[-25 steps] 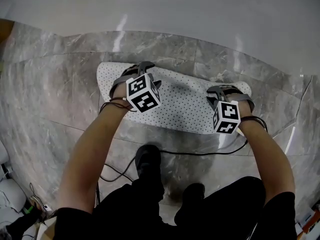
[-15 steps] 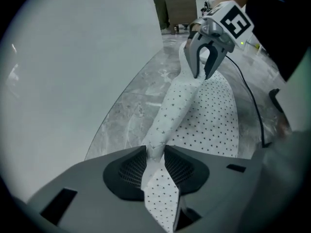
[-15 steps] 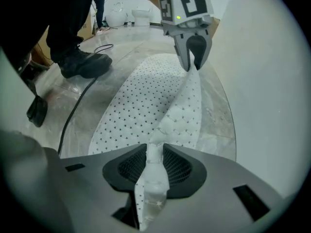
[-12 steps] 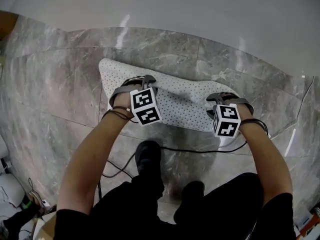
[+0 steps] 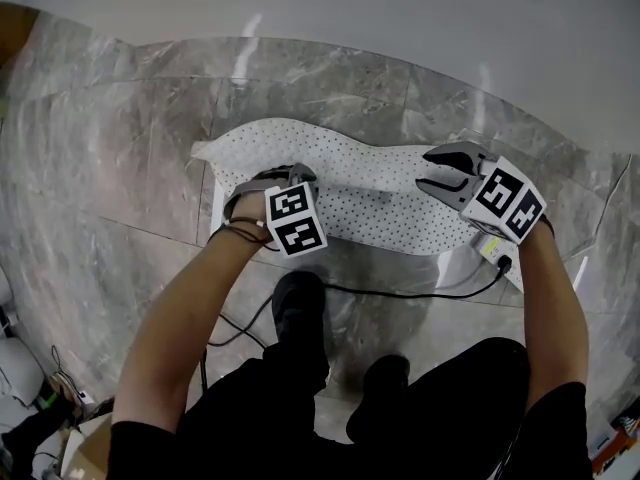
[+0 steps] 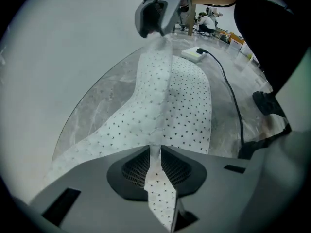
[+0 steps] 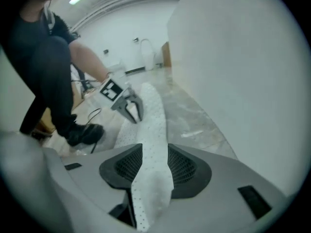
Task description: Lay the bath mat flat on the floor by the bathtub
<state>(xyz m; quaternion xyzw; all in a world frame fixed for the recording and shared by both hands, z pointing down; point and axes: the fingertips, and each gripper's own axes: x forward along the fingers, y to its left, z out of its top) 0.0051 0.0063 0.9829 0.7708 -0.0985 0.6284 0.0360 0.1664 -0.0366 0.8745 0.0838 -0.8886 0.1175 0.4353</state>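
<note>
Along the bathtub (image 5: 400,18) wall at twelve o'clock, the bath mat (image 5: 370,203) stretches over the floor (image 5: 120,168), its long axis running nine to three. The left gripper (image 5: 283,176), jaws just closing, pinches a fold of the near edge. The right gripper (image 5: 434,173), jaws just easing wider yet gripping, holds the three o'clock end raised. A white box (image 6: 193,55) and cable (image 5: 390,295) lie near that end, towards five o'clock.
</note>
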